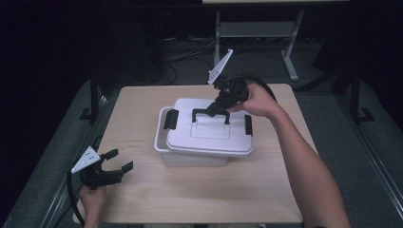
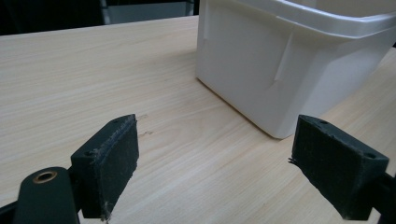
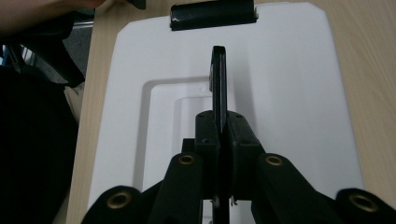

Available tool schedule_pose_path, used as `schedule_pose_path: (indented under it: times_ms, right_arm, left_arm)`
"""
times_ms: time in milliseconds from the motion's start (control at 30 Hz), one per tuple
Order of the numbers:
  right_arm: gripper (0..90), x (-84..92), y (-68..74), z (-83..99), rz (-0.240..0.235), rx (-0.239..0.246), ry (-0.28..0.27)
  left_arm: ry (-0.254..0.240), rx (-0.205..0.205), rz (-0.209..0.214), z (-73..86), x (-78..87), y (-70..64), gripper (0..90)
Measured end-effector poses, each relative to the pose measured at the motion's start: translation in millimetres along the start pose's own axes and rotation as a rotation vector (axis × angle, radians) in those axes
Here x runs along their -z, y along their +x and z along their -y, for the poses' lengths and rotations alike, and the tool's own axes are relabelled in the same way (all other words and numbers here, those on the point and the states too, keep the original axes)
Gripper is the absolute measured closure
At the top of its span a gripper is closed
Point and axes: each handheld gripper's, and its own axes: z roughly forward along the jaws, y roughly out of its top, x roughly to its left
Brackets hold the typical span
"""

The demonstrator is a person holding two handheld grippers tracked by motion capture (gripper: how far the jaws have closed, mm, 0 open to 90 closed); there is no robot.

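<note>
A white plastic box (image 1: pixel 190 159) stands mid-table, its side wall close ahead in the left gripper view (image 2: pixel 261 70). Its white lid (image 1: pixel 209 137) lies on top, shifted right so the box rim shows at the left. My right gripper (image 1: pixel 216 110) comes in from the far right and is shut on the lid's black handle (image 1: pixel 210 113). In the right gripper view the handle (image 3: pixel 218 84) stands edge-on, pinched by the gripper (image 3: pixel 219 135) over the lid (image 3: pixel 289 93). My left gripper (image 1: pixel 122 160) rests open near the table's front left, nothing between its jaws (image 2: pixel 219 163).
Black latches sit at the lid's left end (image 1: pixel 170 119) and right end (image 1: pixel 248 125); one shows at the top of the right gripper view (image 3: pixel 212 16). The wooden table (image 1: pixel 142 118) has bare room around the box. A metal stand (image 1: pixel 256 33) is on the floor behind.
</note>
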Motion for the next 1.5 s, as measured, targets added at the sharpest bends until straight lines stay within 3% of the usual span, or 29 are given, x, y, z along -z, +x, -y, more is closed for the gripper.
schedule_pose_path:
  times_ms: [867,1500]
  right_arm:
    - [84.1,-32.9,-21.0,-29.4,-0.057,0.029,0.004]
    - [84.0,-51.2,-35.1,-32.9,-0.095,0.025,0.009]
  left_arm:
    - [0.006,0.002,0.002,0.5,-1.8,-0.3,14.1]
    - [0.008,0.006,-0.007,1.3,1.6,3.1,14.1]
